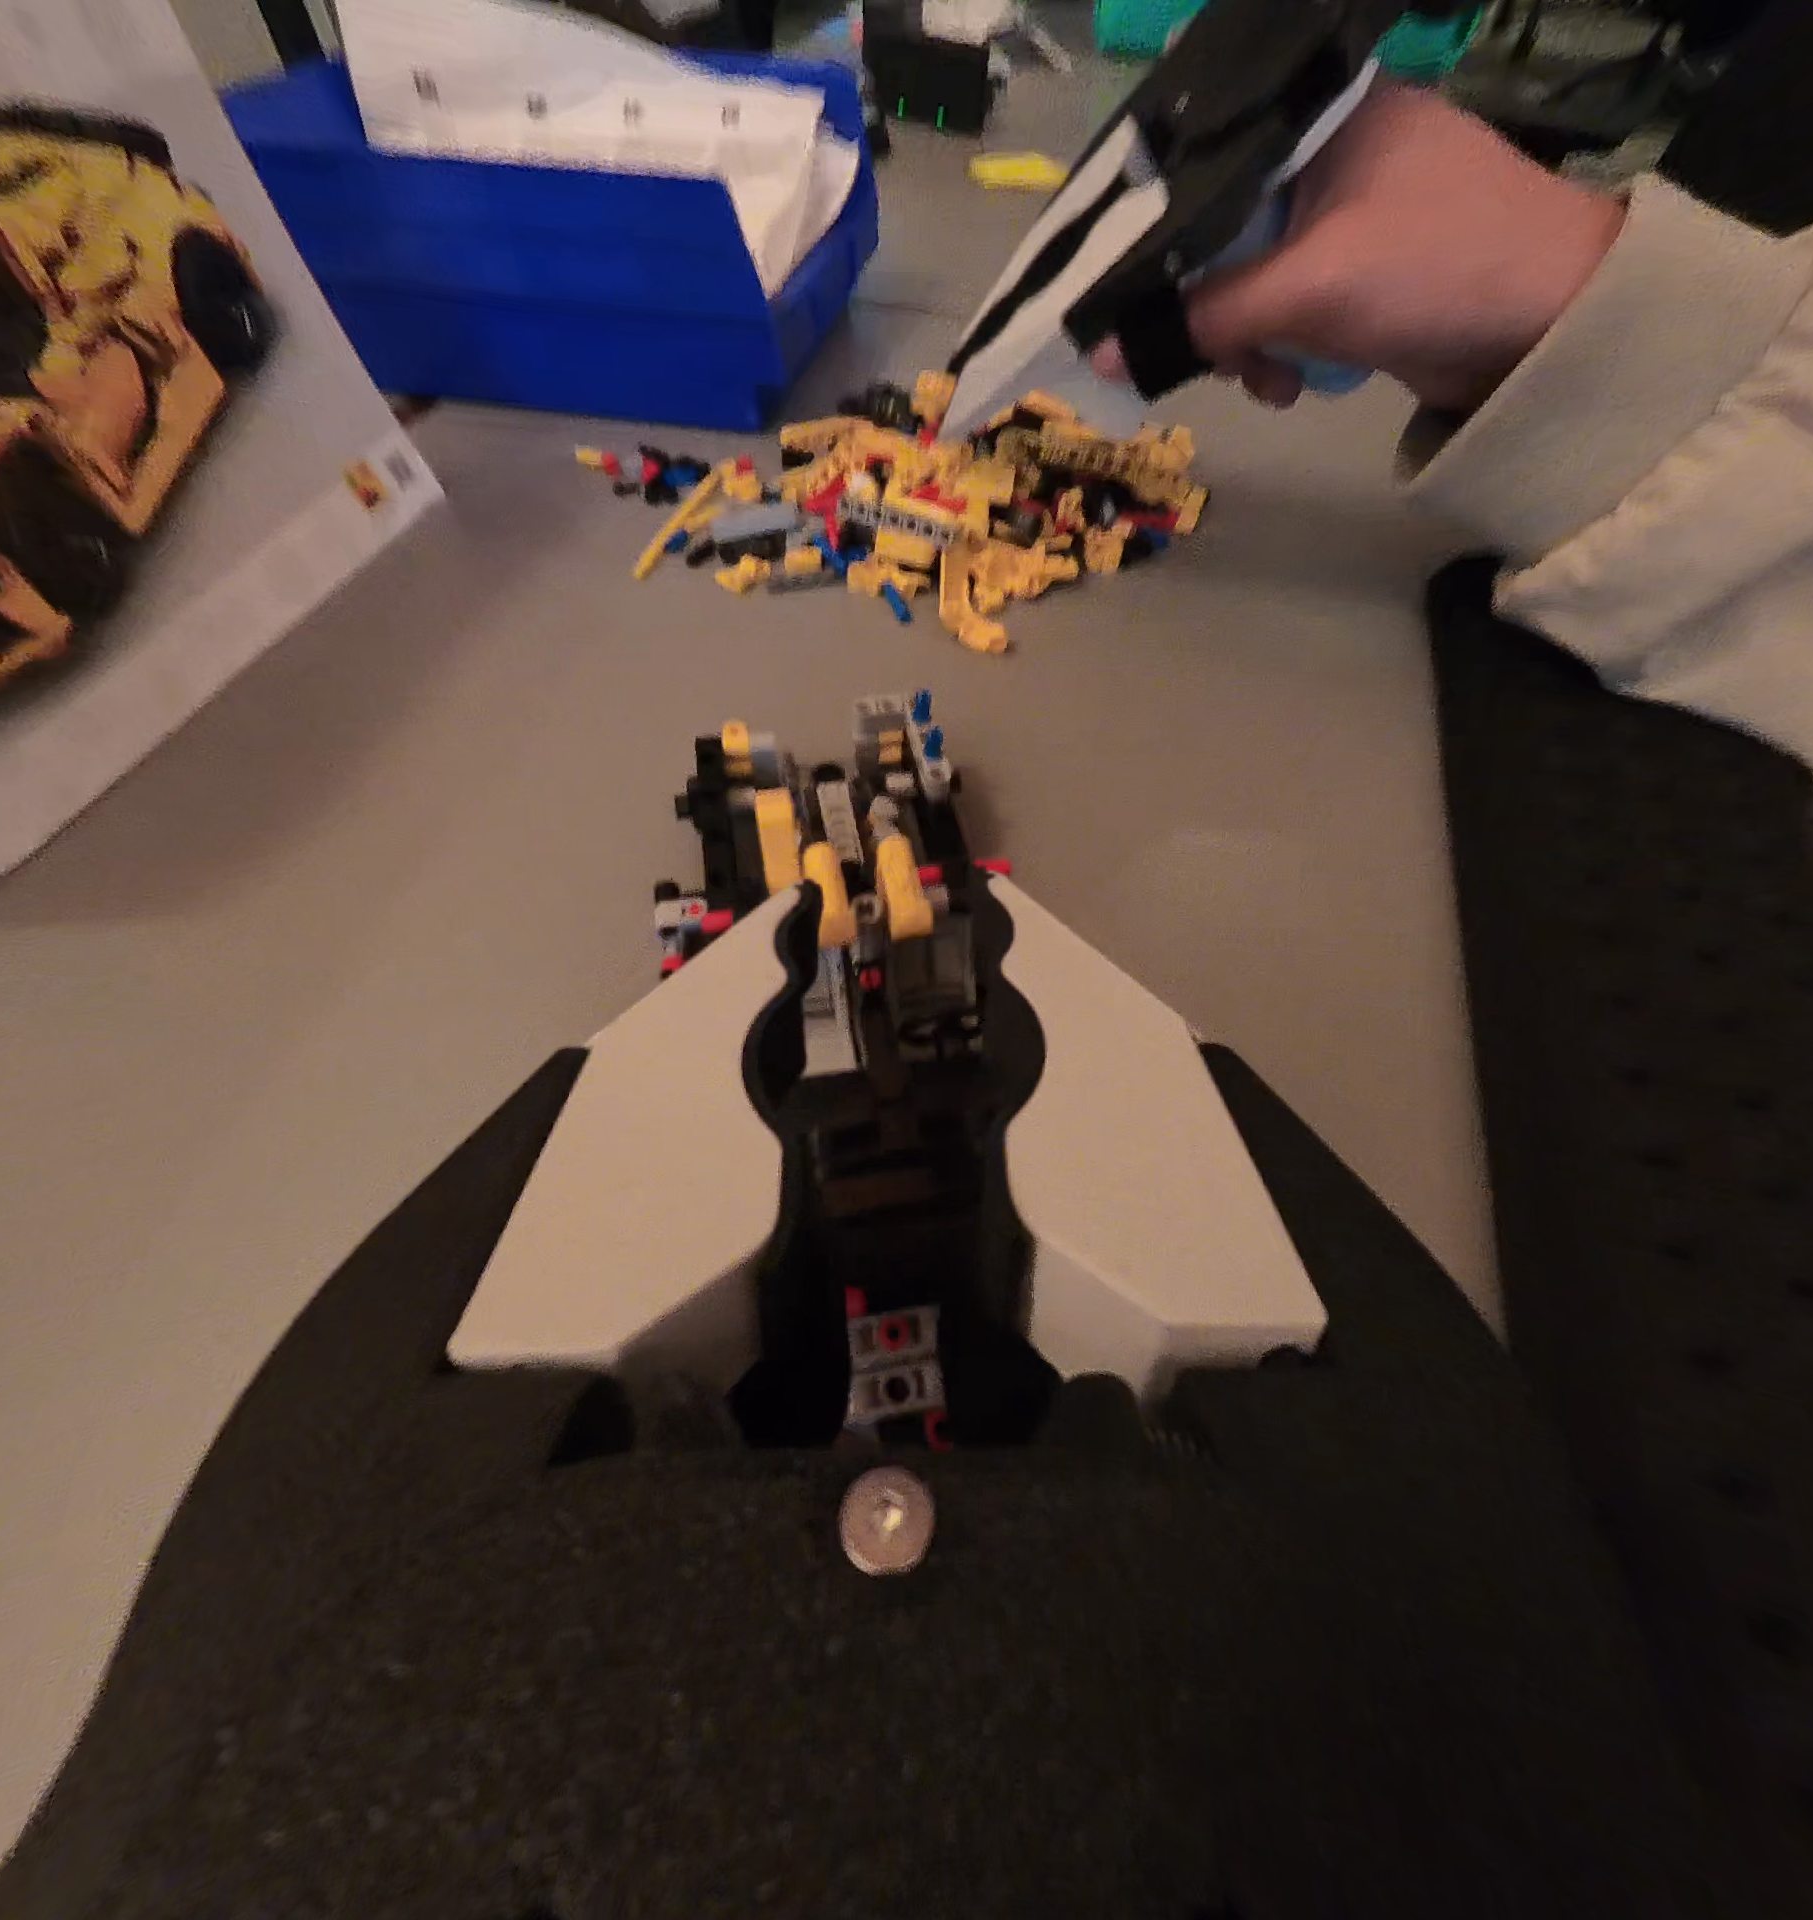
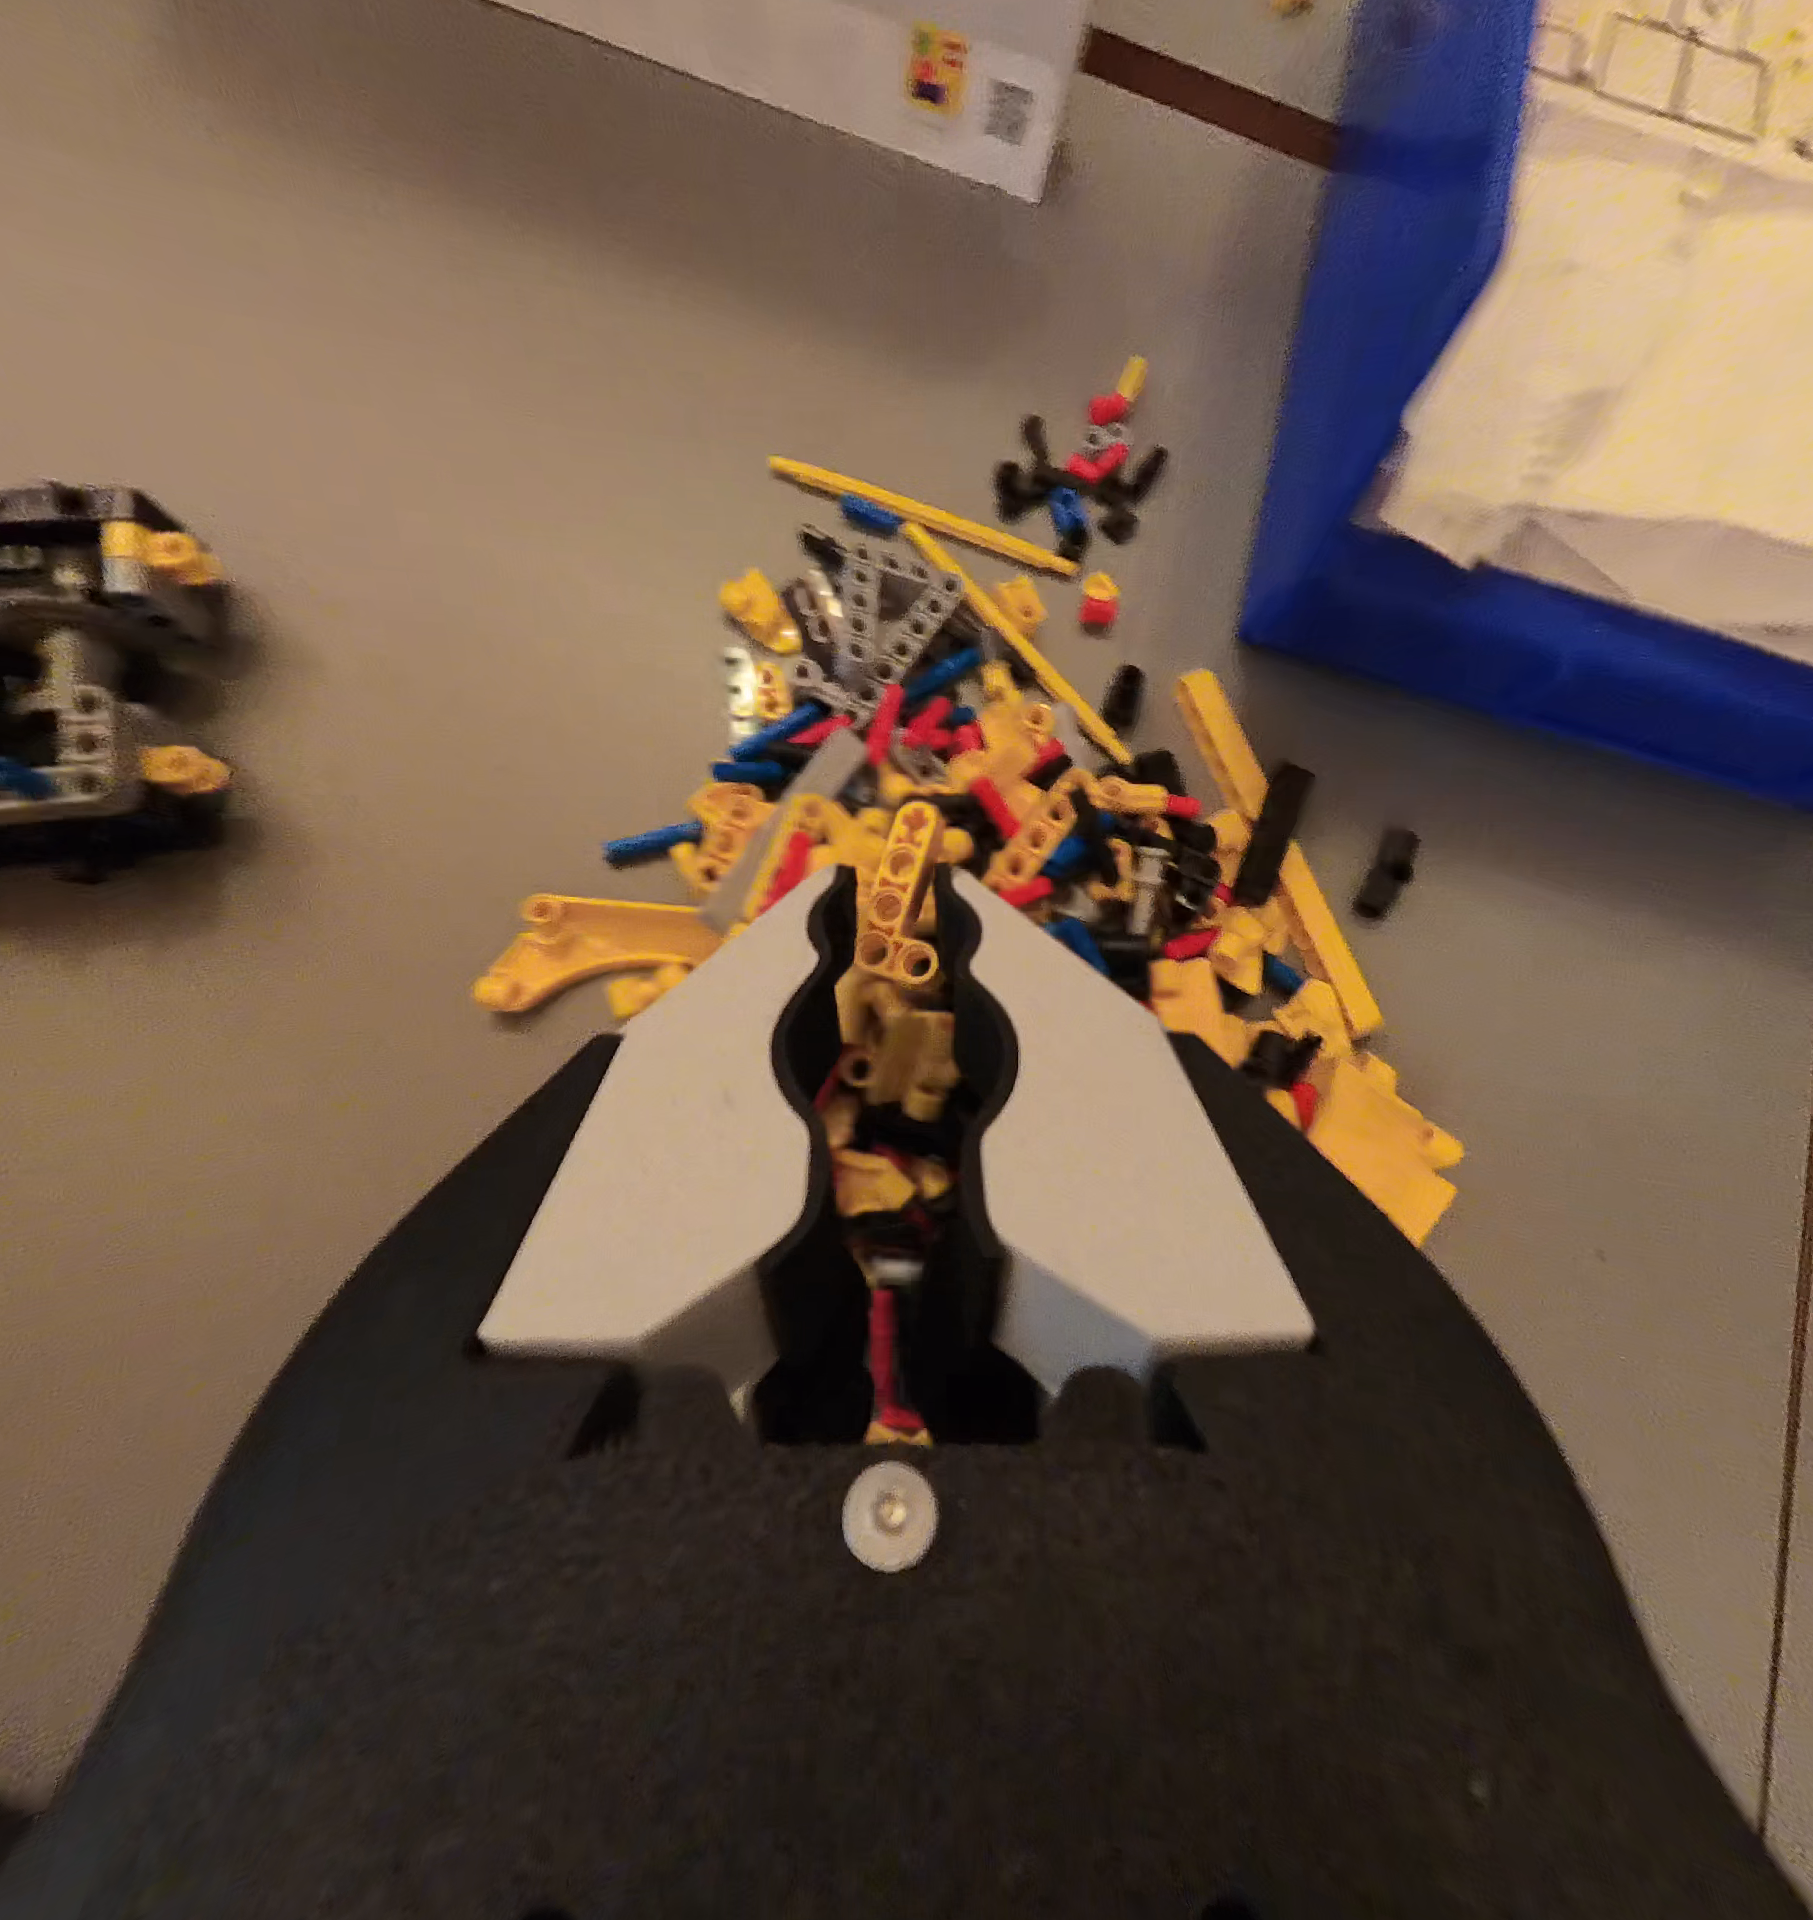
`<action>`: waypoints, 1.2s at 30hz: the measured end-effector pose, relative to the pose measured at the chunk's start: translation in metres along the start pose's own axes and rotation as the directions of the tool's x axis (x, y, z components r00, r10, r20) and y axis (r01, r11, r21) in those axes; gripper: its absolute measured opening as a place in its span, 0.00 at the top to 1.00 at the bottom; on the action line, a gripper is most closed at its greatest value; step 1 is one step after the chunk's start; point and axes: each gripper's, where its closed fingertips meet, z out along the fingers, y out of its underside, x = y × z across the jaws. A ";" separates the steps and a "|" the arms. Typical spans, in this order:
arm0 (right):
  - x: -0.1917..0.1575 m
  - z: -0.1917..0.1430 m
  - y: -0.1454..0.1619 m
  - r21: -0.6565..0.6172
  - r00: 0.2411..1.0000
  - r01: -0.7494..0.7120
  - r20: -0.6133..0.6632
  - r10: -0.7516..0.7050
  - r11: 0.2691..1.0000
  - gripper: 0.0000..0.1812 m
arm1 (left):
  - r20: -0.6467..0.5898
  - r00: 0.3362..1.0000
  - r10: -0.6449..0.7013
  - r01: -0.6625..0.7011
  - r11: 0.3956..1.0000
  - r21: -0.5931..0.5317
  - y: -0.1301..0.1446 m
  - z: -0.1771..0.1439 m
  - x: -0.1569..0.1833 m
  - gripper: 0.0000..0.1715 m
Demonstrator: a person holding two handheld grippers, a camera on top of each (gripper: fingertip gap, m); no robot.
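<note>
My left gripper (image 1: 897, 894) is shut on a partly built black, grey and yellow brick chassis (image 1: 829, 821) that rests on the grey table (image 1: 362, 935); the model's far end sticks out past the fingertips. The chassis also shows at the left edge of the right wrist view (image 2: 60, 675). My right gripper (image 2: 894, 875) is down in a pile of loose yellow, red, blue and black pieces (image 2: 985, 748), its tips closed around a yellow beam with holes (image 2: 897, 904). In the left wrist view the right gripper (image 1: 949, 421), held by a hand (image 1: 1380, 260), dips into the pile (image 1: 943, 520).
A blue bin (image 1: 569, 281) with white paper sheets stands behind the pile; it also shows in the right wrist view (image 2: 1401, 468). A white box with a yellow car picture (image 1: 102, 416) leans at the left. A dark mat (image 1: 1660, 1143) covers the right side. Some 25 centimetres of space lies between my two pairs of fingers.
</note>
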 end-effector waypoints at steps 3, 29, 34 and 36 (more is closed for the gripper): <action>0.014 0.003 0.003 0.048 0.999 -0.052 -0.001 0.052 0.998 0.90 | 0.041 0.999 0.027 -0.026 0.999 -0.035 0.009 0.005 -0.005 0.84; -0.253 -0.017 -0.048 0.546 0.209 0.374 0.738 -0.641 0.750 0.91 | -0.004 0.999 -0.044 0.044 0.999 -0.002 0.006 0.000 -0.015 0.87; -0.254 -0.011 -0.045 0.568 0.219 0.386 0.709 -0.670 0.727 0.95 | -0.005 1.000 0.030 -0.030 0.999 -0.031 0.011 0.009 -0.011 0.92; -0.254 -0.012 -0.044 0.577 0.213 0.377 0.707 -0.674 0.724 0.96 | -0.019 0.999 0.035 -0.036 0.999 -0.035 0.011 0.010 -0.009 0.93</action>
